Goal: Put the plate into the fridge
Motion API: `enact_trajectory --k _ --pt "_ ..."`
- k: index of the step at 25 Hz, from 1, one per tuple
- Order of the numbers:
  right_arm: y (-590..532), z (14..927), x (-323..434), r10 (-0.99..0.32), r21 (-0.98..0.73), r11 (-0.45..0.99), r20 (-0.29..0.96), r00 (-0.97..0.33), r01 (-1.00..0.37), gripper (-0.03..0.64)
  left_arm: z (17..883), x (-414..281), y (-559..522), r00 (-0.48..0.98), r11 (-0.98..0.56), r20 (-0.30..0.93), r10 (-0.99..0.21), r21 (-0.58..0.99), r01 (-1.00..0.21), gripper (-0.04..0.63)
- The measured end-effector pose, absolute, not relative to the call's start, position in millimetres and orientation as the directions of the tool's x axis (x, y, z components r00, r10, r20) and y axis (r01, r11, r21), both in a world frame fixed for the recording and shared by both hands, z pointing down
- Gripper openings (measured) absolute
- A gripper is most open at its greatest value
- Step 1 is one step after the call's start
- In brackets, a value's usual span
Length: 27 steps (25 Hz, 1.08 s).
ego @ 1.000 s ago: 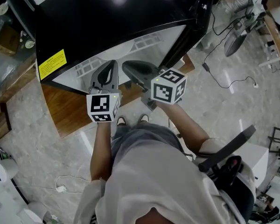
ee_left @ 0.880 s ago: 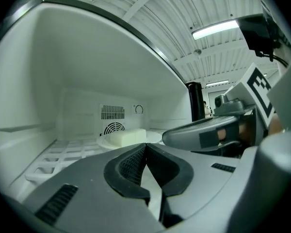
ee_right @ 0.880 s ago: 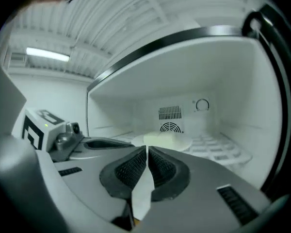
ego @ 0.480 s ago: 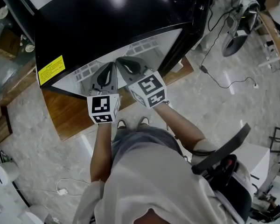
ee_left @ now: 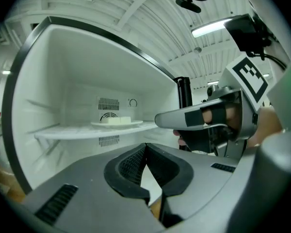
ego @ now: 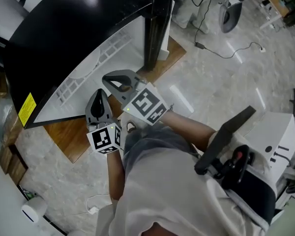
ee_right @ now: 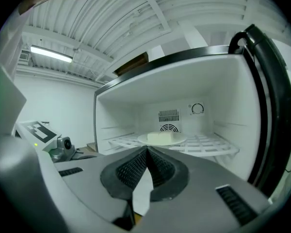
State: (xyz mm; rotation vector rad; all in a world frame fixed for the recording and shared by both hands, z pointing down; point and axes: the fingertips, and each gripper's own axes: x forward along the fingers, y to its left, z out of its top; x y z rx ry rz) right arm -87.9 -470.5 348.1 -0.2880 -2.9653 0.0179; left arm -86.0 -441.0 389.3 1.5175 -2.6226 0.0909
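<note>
Plate [ee_right: 161, 139] sat on the fridge [ee_right: 223, 93] shelf [ee_right: 211, 144], L gripper [ee_left: 145, 145] & R gripper [ee_right: 147, 149] both pinched shut w/ nothing held, so best move was prob backing straight out w/o clipping shelf.

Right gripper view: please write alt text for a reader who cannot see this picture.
A white plate carrying a pale block of food sits on the wire shelf inside an open white fridge. In the foreground, the right gripper points toward it with its jaws shut and nothing between them.
</note>
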Motion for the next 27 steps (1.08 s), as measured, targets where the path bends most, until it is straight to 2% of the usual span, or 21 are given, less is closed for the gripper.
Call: enact_trajectory --k 9,14,20,27 --pt "-500.4 381.8 -31.9 0.136 0.047 0.988 0.177 -0.975 0.147 0.017 413.9 -40.0 -436.7 -0.536 0.551 0.155 -0.830 0.068 -0.832 0.018" --pt "-504.6 404.8 -9.3 0.100 0.073 0.990 0.236 -0.967 0.120 0.017 417.4 -31.8 -432.4 -0.557 0.571 0.143 -0.818 0.092 -0.815 0.018" --pt "-475.8 397.5 23.6 0.090 0.090 0.989 0.234 -0.968 0.114 0.017 399.5 -8.7 -412.5 -0.568 0.577 0.108 -0.816 0.091 -0.812 0.018" --pt "-427.7 394.6 91.8 0.074 0.091 0.991 0.214 -0.974 0.095 0.017 392.6 58.1 -364.9 -0.560 0.567 0.086 -0.824 0.107 -0.817 0.018"
